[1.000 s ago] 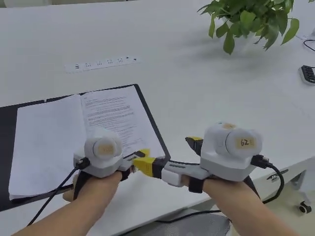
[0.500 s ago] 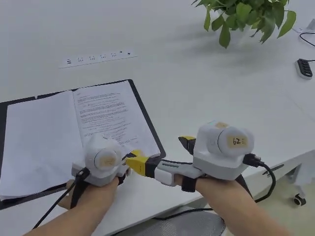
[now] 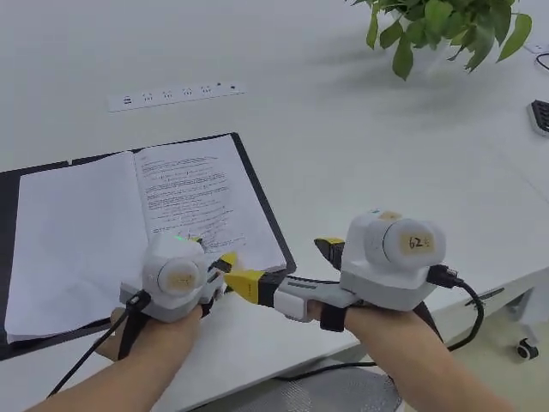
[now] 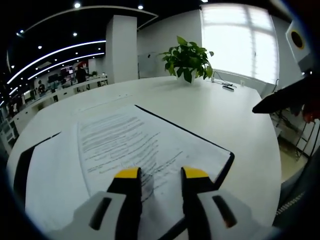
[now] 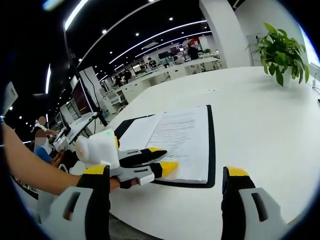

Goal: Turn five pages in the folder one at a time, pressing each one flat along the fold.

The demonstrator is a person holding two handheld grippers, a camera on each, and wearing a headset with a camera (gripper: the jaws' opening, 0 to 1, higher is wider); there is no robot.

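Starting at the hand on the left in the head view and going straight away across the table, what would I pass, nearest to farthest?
left gripper → folder → power strip
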